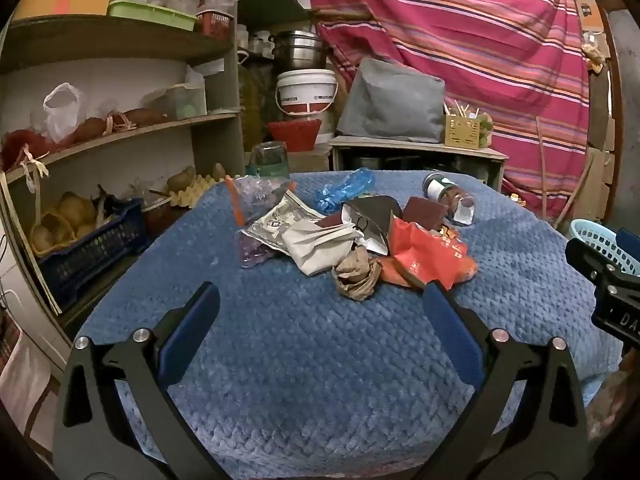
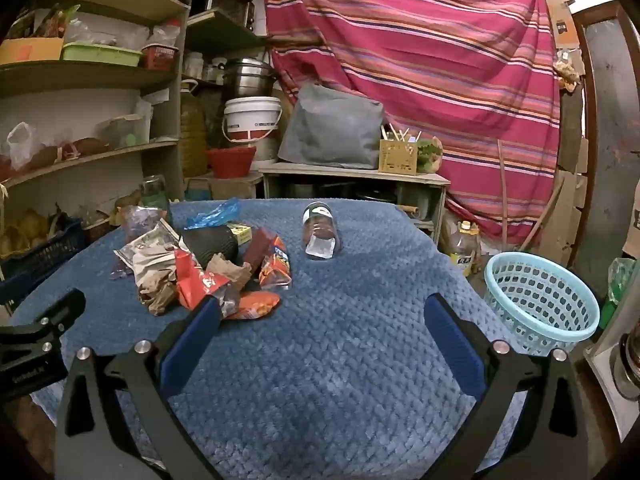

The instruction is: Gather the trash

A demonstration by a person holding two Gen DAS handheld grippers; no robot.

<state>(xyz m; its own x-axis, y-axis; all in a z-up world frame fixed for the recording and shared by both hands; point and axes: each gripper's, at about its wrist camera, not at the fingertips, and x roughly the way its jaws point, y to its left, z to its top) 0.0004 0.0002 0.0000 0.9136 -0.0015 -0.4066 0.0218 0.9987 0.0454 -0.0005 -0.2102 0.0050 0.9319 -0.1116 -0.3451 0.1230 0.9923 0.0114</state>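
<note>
Wrappers (image 1: 424, 256) and paper wad (image 1: 354, 274) look light, crumply: pinch a raised fold. Jar (image 2: 320, 232) looks hard, slick, may roll: grab its middle. Both grippers, left (image 1: 322, 304) and right (image 2: 322, 316), gape wide, empty.

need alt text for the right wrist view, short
Open right tongs hover empty over a blue cloth-covered table. A pile of crumpled wrappers lies ahead to the left, a jar on its side beyond, a light blue basket at right.
</note>
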